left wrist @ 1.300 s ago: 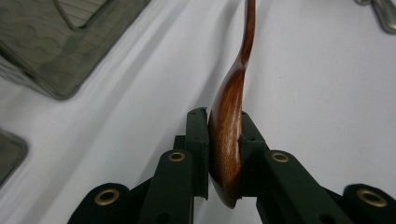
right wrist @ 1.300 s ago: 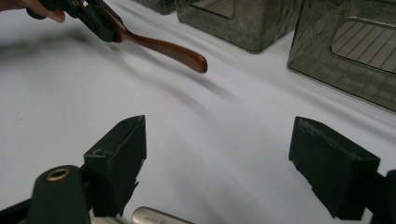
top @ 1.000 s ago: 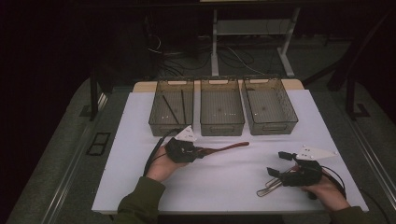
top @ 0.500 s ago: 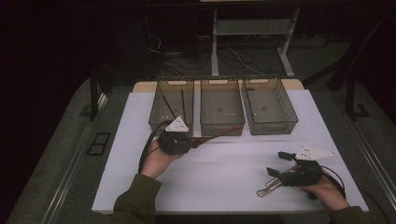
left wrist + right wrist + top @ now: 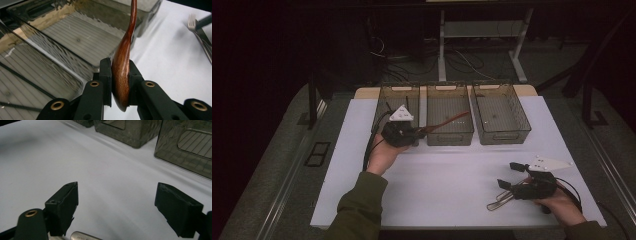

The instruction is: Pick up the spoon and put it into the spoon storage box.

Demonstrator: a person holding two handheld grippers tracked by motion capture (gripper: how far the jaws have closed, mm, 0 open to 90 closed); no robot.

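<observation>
Left gripper [image 5: 119, 82] clamps wooden spoon [image 5: 123, 62] by its bowl, handle over the middle bin [image 5: 450, 120]. Right gripper [image 5: 117, 205] fingers apart, near that bin. Risk: edge-on grip lets spoon pivot, missing the bin.

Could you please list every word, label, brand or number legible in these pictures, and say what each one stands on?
No text reads clearly anywhere.
Rounded silver metal handle end between the right gripper's jaws: faint stamped marking, too small and blurred to read.
Three smoky translucent plastic bins: no labels.
Dark reddish wooden spoon: no marking.
</observation>
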